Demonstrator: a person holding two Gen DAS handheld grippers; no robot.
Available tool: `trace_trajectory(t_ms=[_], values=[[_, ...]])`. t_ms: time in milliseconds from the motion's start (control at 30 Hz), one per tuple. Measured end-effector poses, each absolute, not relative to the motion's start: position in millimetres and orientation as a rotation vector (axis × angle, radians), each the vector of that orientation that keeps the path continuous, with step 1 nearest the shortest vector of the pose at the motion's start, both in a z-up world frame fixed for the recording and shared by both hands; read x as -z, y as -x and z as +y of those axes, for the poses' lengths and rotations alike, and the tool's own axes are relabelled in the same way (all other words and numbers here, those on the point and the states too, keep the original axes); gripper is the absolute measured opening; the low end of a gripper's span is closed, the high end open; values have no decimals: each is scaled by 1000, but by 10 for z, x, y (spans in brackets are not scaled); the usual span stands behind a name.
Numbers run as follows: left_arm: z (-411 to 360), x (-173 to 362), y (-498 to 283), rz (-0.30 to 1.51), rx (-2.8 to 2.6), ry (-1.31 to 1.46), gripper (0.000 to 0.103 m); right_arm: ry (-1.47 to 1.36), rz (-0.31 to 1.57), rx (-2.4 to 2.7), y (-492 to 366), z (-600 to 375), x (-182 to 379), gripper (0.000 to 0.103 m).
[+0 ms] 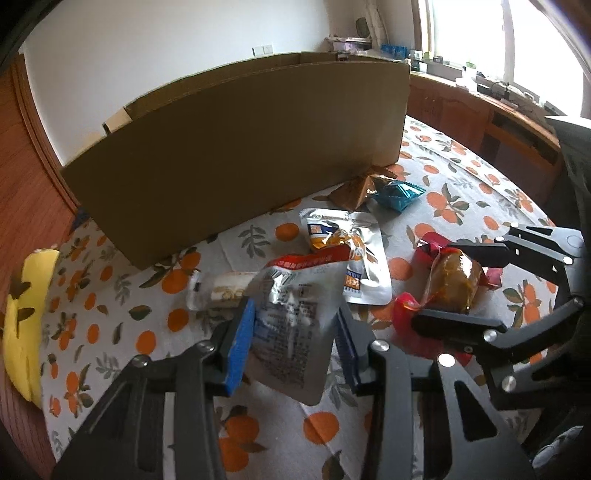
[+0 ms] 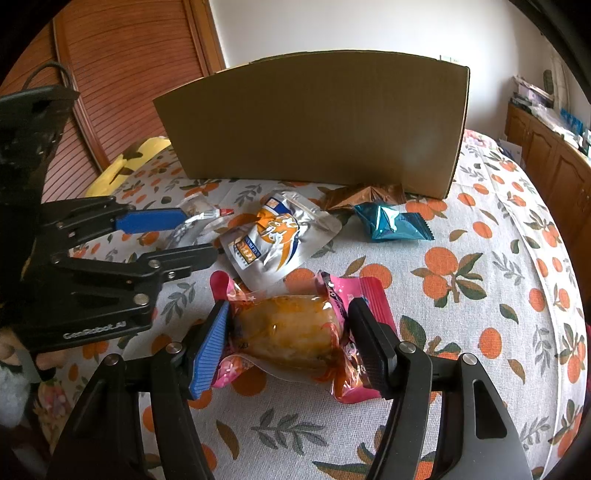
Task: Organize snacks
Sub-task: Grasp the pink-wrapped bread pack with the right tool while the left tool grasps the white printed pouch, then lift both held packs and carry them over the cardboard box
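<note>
Gripping snacks on the tablecloth (image 2: 480,295), in front of the cardboard box (image 2: 314,125).

A silver pouch (image 1: 291,325) is pinched by the left gripper (image 1: 295,332); a pink-wrapped pastry (image 2: 291,332) is clamped by the right gripper (image 2: 291,350).

Silver foil pouch (image 1: 291,317) lifted off the cloth; pink-wrapped bun (image 2: 291,332) beside an orange-printed silver pouch (image 2: 273,236).

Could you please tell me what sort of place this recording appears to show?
Probably a room in a home: a table under an orange-print tablecloth, wooden cabinets along the wall below a window, and a wooden louvred door.
</note>
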State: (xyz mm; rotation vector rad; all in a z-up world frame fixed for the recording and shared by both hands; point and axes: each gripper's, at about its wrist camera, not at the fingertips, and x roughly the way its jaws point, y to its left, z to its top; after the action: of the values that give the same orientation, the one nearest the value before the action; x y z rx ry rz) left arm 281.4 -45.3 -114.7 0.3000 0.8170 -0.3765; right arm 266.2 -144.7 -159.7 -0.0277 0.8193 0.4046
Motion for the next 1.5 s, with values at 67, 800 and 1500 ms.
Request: trace_trajectory(t_ms=[67, 800, 1500], values=[[-430, 1134, -2788, 818, 382, -285, 40, 28, 819, -404, -2662, -1449, 1595, 67], [-146, 895, -2482, 758, 370, -143, 38, 29, 799, -412, -2621, -1459, 1565, 64], [-77, 404, -2453, 596, 422, -52, 37, 45, 681, -423, -2548, -1573, 1072, 64]])
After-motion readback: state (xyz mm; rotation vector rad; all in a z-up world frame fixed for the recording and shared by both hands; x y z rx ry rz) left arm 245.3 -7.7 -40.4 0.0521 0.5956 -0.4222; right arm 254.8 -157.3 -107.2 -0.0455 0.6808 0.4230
